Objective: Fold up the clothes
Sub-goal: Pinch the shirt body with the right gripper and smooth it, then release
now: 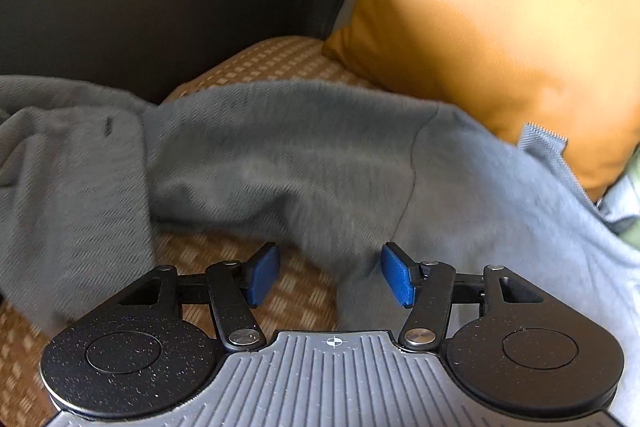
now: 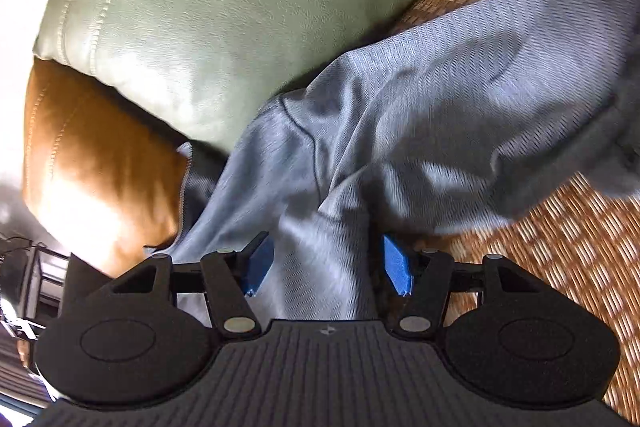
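Grey garment rumpled on woven mat, orange cushion, green cushion, left gripper jaws apart, right gripper jaws apart astride a fold.

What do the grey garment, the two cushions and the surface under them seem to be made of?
Grey garment: soft knit or fleece-like cloth, matte, with fine diagonal ribbing and limp folds. Orange cushion and green cushion: leather or faux leather, with a smooth sheen, a fine grain on the green one and stitched seams on both. Woven mat: probably bamboo or rattan, showing a checkered tan weave.
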Demonstrator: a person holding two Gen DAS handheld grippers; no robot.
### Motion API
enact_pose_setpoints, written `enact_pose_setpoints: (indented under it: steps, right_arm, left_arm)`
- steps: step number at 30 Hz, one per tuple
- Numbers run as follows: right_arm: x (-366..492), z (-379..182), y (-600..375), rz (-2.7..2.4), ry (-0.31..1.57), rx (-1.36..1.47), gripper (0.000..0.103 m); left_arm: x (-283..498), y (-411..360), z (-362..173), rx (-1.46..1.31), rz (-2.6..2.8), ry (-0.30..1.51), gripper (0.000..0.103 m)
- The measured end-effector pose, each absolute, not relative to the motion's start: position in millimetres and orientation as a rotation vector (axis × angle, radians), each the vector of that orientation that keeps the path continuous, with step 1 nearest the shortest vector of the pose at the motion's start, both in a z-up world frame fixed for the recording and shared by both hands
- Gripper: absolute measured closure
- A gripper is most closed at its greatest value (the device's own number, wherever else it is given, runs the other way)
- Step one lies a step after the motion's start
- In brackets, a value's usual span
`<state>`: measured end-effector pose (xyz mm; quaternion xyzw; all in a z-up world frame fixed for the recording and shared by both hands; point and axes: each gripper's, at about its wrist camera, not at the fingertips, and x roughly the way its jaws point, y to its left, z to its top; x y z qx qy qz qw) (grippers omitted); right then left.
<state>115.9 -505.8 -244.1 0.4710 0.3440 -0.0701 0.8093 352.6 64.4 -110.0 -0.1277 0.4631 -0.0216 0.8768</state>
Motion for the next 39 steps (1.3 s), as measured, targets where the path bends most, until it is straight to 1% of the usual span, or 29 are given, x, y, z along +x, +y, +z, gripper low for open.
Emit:
enact_pose_setpoints:
  steps: [1, 2, 3, 4, 5, 6, 9, 11, 13, 15, 16, 17, 18, 19, 20, 21, 22, 26, 29, 30, 32, 33, 36, 39]
  right_arm:
    - [120, -247, -507, -0.160, 0.732, 1.011, 0.039]
    - [123, -250, -508, -0.168, 0.725, 1.022, 0.042]
    - [126, -253, -509, -0.171, 0.719, 1.033, 0.045]
    - [130, -254, -510, -0.174, 0.719, 1.036, 0.054]
    - [134, -254, -510, -0.178, 0.722, 1.026, 0.082]
    - [138, -250, -511, -0.181, 0.718, 0.984, 0.099]
    - [148, -233, -519, -0.182, 0.642, 0.879, 0.098]
    - [156, -225, -526, -0.202, 0.602, 0.844, 0.098]
    - [167, -226, -529, -0.238, 0.595, 0.809, 0.098]
    - [176, -238, -531, -0.274, 0.635, 0.798, 0.098]
    - [180, -245, -532, -0.293, 0.664, 0.798, 0.098]
    - [183, -254, -533, -0.307, 0.696, 0.802, 0.095]
    - [182, -260, -533, -0.305, 0.709, 0.813, 0.096]
    - [176, -259, -531, -0.292, 0.691, 0.810, 0.094]
    - [170, -253, -530, -0.271, 0.695, 0.786, 0.085]
    - [164, -247, -528, -0.249, 0.699, 0.763, 0.080]
    - [156, -240, -525, -0.223, 0.703, 0.722, 0.073]
    - [82, -201, -495, -0.069, 0.732, 0.396, 0.072]
    - [8, -181, -466, 0.021, 0.751, 0.247, 0.071]
    - [-16, -179, -456, 0.029, 0.761, 0.198, 0.071]
    - [-63, -175, -433, 0.044, 0.780, 0.093, 0.071]
    - [-84, -176, -421, 0.051, 0.786, 0.031, 0.071]
    - [-141, -181, -389, 0.075, 0.810, -0.087, 0.071]
    - [-183, -188, -363, 0.083, 0.833, -0.182, 0.067]
  left_arm:
    - [355, 62, -111, -0.257, -0.044, 0.960, 0.034]
    - [359, 59, -112, -0.242, -0.044, 0.951, 0.049]
    - [359, 56, -111, -0.231, -0.043, 0.939, 0.071]
    - [361, 55, -111, -0.240, -0.038, 0.934, 0.100]
    - [363, 55, -111, -0.252, -0.033, 0.927, 0.103]
    - [363, 59, -107, -0.282, -0.029, 0.892, 0.103]
    - [369, 70, -98, -0.339, -0.018, 0.813, 0.103]
    - [378, 73, -99, -0.355, 0.011, 0.804, 0.103]
    - [385, 68, -105, -0.338, 0.034, 0.802, 0.103]
    - [392, 61, -117, -0.307, 0.060, 0.830, 0.103]
    - [394, 57, -124, -0.286, 0.071, 0.857, 0.097]
    - [391, 53, -124, -0.258, 0.065, 0.842, 0.095]
    - [388, 50, -124, -0.230, 0.059, 0.829, 0.084]
    - [384, 48, -119, -0.199, 0.035, 0.841, 0.070]
    - [380, 47, -114, -0.168, 0.011, 0.852, 0.060]
    - [371, 47, -107, -0.136, -0.020, 0.850, 0.058]
    - [357, 50, -97, -0.112, -0.069, 0.841, 0.056]
    - [269, 66, -68, 0.014, -0.244, 0.812, 0.050]
    - [185, 67, -55, 0.155, -0.322, 0.777, 0.043]
    - [155, 65, -54, 0.215, -0.324, 0.754, 0.043]
    - [96, 66, -53, 0.309, -0.304, 0.701, 0.038]
    - [68, 64, -54, 0.335, -0.293, 0.686, 0.037]
    - [2, 72, -53, 0.354, -0.308, 0.680, 0.037]
    - [-45, 74, -58, 0.353, -0.312, 0.699, 0.033]
